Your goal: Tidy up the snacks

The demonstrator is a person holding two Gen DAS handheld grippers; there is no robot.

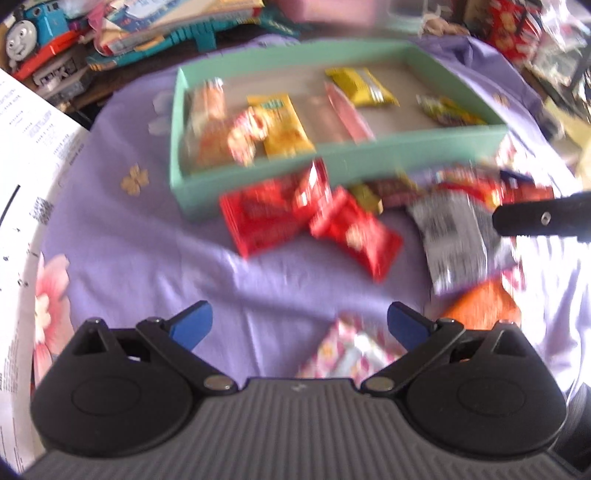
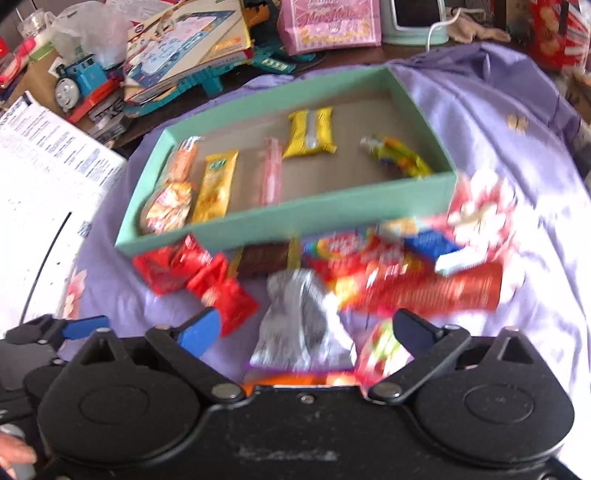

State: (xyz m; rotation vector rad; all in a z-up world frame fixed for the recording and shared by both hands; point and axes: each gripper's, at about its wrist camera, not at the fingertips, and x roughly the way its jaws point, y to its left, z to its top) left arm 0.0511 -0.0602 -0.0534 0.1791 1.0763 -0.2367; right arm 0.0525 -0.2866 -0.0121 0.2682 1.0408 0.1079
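Mint-green box (image 2: 258,225) holds six wrapped snacks — left gripper (image 1: 299,325) and right gripper (image 2: 306,330) both agape.

A lived-in home: a toy blue train (image 2: 79,83), children's activity books (image 2: 184,40) and a floral purple cloth (image 1: 147,251) crowd the worktop.

Left wrist view: from just behind the open blue fingertips of the left gripper (image 1: 299,325), low over the purple cloth (image 1: 147,258), facing the green tray (image 1: 332,162) from near. Right wrist view: from behind the right gripper (image 2: 306,332), a little higher and further right, tilted down over the silver packet (image 2: 299,325), facing the same tray (image 2: 295,225). Shared by both: tray, red packets (image 1: 303,218) (image 2: 195,273), silver packet (image 1: 450,236), toy train (image 1: 26,33) (image 2: 77,85) at top left.
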